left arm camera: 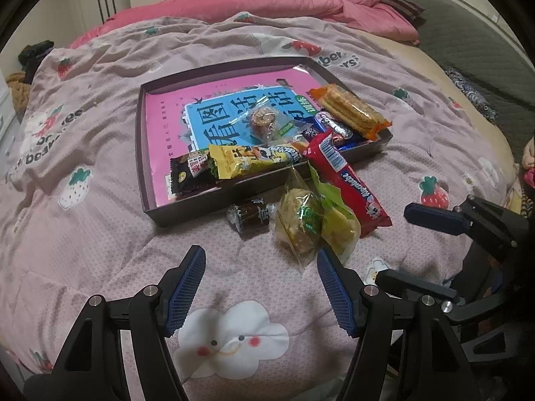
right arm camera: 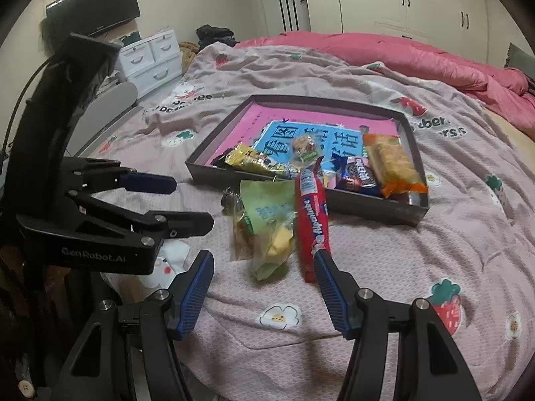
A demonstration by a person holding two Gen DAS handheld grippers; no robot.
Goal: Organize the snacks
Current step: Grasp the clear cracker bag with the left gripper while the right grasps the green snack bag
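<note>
Bed (left arm camera: 100, 133), pink strawberry-print quilt. Left tongs (left arm camera: 260, 284) hover low over the quilt at near centre, blades apart, gripping nothing. Far of them: shallow dark tray (left arm camera: 143, 153) with a pink-and-blue book (left arm camera: 174, 113) as its floor. In tray, left to right: black packet (left arm camera: 187, 173), yellow packet (left arm camera: 247, 160), clear-wrapped pastry (left arm camera: 264, 122), dark chocolate packets (left arm camera: 334, 130), orange cracker pack (left arm camera: 351, 112). On the quilt just near the tray: small dark candy (left arm camera: 249, 217), clear-wrapped cakes (left arm camera: 301, 224), green-and-yellow packet (left arm camera: 337, 224). Red Alpenliebe roll (left arm camera: 347, 180) lies across the tray's near rim. Right tongs (right arm camera: 264, 270) apart, empty; right blade touching or just beside the roll's near end, cannot tell which.
</note>
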